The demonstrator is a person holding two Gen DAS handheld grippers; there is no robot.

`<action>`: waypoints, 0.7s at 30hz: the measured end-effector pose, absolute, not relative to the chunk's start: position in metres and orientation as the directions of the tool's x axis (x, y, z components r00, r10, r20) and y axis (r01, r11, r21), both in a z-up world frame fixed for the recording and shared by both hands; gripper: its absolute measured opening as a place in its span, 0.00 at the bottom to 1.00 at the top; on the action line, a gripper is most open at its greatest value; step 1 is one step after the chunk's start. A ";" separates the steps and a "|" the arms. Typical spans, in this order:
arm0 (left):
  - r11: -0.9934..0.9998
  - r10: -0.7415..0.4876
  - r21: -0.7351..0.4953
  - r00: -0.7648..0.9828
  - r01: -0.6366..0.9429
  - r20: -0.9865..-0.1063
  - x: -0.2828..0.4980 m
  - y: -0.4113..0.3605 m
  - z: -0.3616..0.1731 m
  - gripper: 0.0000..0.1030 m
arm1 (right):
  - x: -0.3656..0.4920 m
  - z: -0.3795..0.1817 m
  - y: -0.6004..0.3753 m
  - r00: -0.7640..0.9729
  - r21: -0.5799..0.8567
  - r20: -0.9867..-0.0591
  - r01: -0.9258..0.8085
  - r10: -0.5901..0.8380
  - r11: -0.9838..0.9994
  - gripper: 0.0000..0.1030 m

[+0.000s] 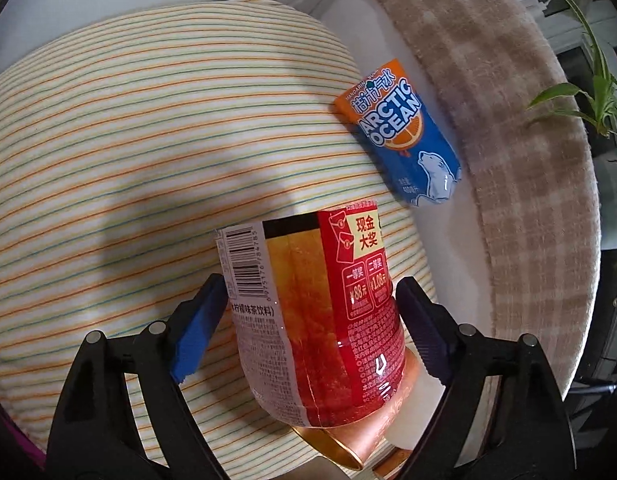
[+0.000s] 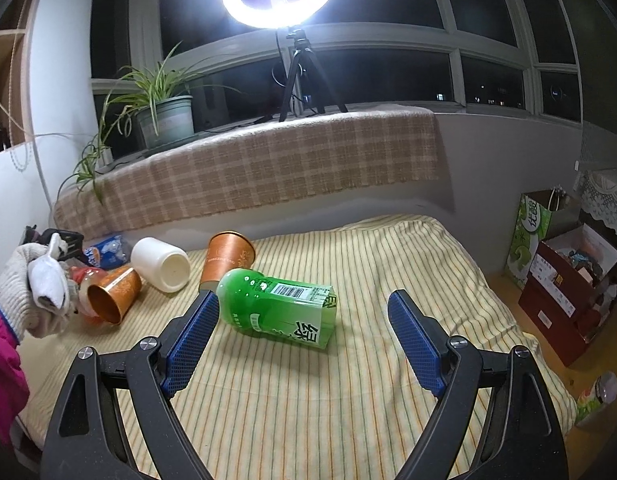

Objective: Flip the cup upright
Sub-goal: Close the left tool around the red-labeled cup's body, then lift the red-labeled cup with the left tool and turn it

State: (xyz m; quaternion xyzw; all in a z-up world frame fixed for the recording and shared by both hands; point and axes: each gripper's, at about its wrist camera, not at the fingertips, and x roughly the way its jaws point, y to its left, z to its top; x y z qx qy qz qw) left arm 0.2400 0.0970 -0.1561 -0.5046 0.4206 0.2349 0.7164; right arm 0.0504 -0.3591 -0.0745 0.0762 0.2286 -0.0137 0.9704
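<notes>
Pads of the left gripper (image 1: 308, 320) were pressed against a red-labelled cup (image 1: 308, 320), which was held above the striped bed (image 1: 128, 140). A blue Arctic Ocean cup (image 1: 404, 132) was seen at 1 o'clock. The right gripper (image 2: 302, 334) was spread wide and empty, and a green cup (image 2: 276, 306) was seen on its side between the fingers, toward 11 o'clock.

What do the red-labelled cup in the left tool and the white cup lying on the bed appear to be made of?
The red-labelled cup looks like thin clear plastic under a glossy printed film sleeve: highlights glint on it and the sleeve's edge wrinkles. The white cup, on its side, looks like matte opaque plastic, possibly ceramic: its even surface shows no sharp reflections. The left tool brackets the red cup.
</notes>
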 end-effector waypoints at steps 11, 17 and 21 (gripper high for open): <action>0.495 -0.109 -0.544 0.573 -0.677 -0.812 0.215 0.107 -0.135 0.84 | 0.050 -0.076 -0.349 0.890 0.131 -0.456 0.053 0.012 0.990 0.84; 0.613 -0.108 -0.507 0.572 -0.606 -0.813 0.175 0.108 -0.120 0.82 | 0.046 -0.073 -0.340 0.892 0.130 -0.452 0.039 0.025 0.991 0.84; 0.673 -0.123 -0.477 0.550 -0.566 -0.826 0.152 0.111 -0.115 0.82 | 0.041 -0.069 -0.333 0.896 0.123 -0.442 0.027 0.030 0.992 0.84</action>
